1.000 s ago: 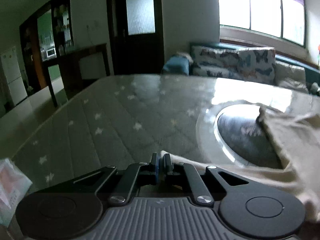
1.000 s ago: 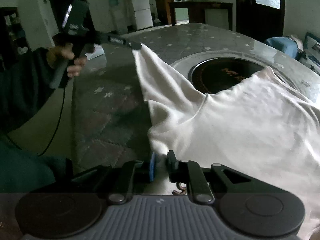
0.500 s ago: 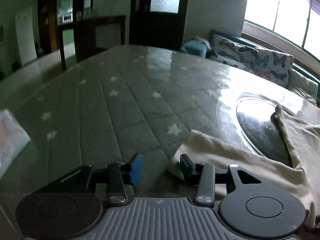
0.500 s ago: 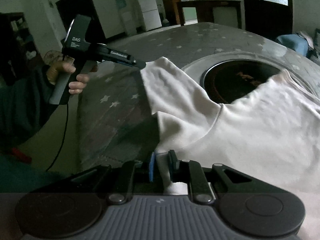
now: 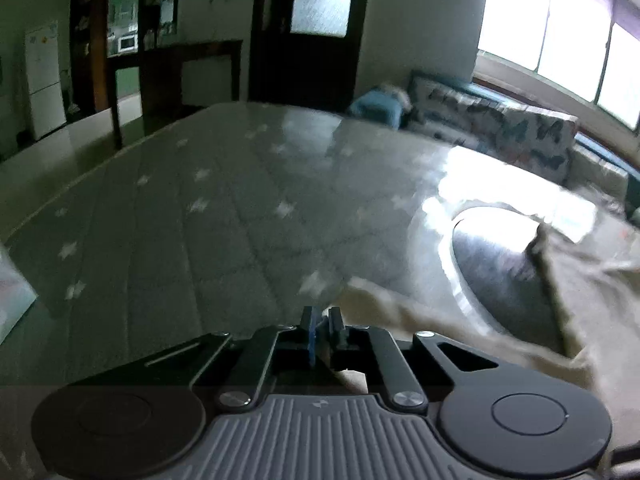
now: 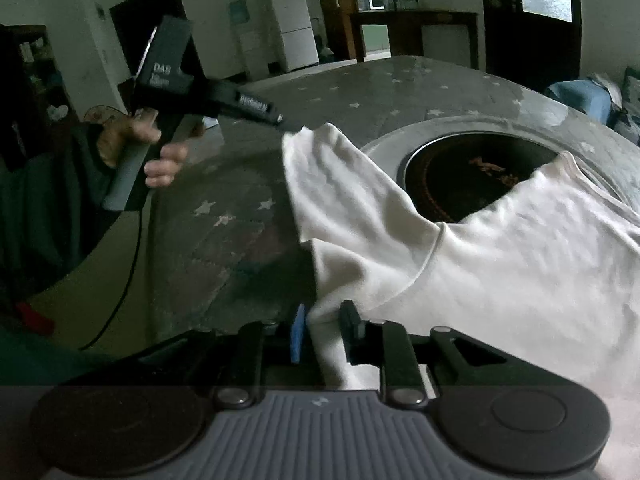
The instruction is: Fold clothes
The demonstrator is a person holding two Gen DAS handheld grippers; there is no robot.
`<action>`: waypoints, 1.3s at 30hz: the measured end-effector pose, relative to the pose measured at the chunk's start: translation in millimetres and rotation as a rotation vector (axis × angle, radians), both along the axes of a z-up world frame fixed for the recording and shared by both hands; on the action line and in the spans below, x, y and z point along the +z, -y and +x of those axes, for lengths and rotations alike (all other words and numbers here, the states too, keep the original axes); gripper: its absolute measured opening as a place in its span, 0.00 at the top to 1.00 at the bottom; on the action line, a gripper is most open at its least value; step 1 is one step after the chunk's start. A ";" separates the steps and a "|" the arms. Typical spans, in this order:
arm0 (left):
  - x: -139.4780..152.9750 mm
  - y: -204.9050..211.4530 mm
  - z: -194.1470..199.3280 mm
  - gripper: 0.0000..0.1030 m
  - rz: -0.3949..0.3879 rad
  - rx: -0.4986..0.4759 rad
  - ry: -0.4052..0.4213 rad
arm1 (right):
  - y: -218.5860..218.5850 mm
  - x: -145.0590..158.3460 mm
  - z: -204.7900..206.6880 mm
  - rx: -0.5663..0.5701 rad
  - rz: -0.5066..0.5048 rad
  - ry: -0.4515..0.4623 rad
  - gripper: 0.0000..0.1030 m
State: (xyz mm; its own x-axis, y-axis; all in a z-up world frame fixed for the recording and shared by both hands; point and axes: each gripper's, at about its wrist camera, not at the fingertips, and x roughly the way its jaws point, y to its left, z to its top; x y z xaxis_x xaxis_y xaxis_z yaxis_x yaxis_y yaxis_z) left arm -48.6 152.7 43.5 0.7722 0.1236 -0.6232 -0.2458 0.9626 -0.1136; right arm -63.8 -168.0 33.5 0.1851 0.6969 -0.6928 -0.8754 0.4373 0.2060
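Pinching sleeve tip (image 6: pixel 310 136): left gripper (image 5: pixel 321 322); right gripper (image 6: pixel 322 330) straddles hem.

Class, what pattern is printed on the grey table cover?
Small white stars on the quilted grey table cover; clearest in the left wrist view.

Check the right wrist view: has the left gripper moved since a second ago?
Yes. The left gripper, pinching the white shirt's sleeve, has shifted right, toward the dark round inset in the table.
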 end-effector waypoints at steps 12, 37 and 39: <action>74.5 73.6 6.7 0.94 -0.126 -0.309 0.223 | 55.3 19.7 7.7 -0.190 0.057 0.024 0.81; 35.6 168.5 -5.7 0.61 -0.095 -0.777 0.128 | 147.2 2.4 24.3 -0.534 0.105 -0.094 0.66; 25.5 157.8 -10.7 0.60 -0.019 -0.736 0.087 | 145.2 2.7 30.6 -0.547 0.132 -0.106 0.63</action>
